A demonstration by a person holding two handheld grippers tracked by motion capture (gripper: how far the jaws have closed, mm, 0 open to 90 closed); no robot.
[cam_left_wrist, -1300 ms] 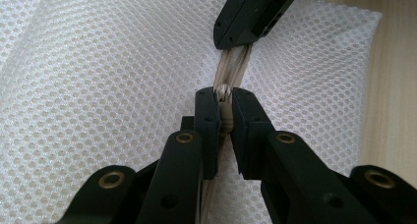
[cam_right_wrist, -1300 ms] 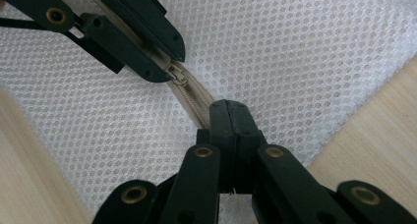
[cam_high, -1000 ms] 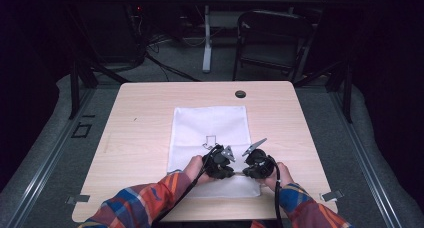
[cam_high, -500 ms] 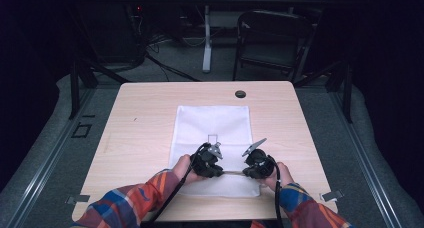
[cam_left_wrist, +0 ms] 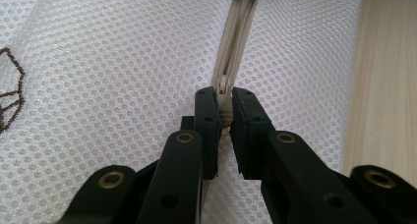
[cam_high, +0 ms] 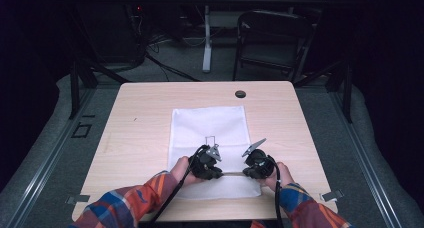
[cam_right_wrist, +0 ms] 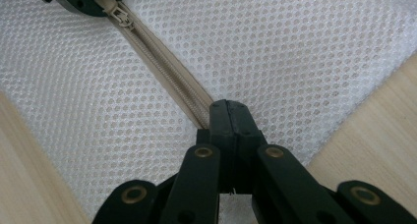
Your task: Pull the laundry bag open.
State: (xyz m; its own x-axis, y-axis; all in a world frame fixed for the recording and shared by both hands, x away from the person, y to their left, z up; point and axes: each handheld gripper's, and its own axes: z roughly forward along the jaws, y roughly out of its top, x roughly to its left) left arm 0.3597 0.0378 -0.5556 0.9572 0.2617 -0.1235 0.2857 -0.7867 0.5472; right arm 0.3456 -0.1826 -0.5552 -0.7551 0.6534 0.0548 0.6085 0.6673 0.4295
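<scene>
- mesh laundry bag, white and flat, lies in the middle of the wooden table, reaching from mid-table to near the person's edge; in the high view a small dark outline drawing shows on its upper face.
- beige zipper runs across the bag's near end, between the two grippers; in the right gripper view its teeth are meshed along the whole stretch seen there.
- left gripper has its jaws nearly together, clamped on the zipper pull, which sits squeezed between the two black pads; the slider lies just beyond the pads, with the closed track running on ahead of it.
- right gripper has its jaws pressed fully together on the end of the zipper tape, near the bag's corner, where mesh gives way to bare wood.
- in the high view both grippers sit low over the bag's near end, near each other, with the zipper stretched straight between them.
- plaid sleeves come in from the bottom edge, a hand around each gripper.
- round dark grommet sits in the table's far side, well apart from the bag.
</scene>
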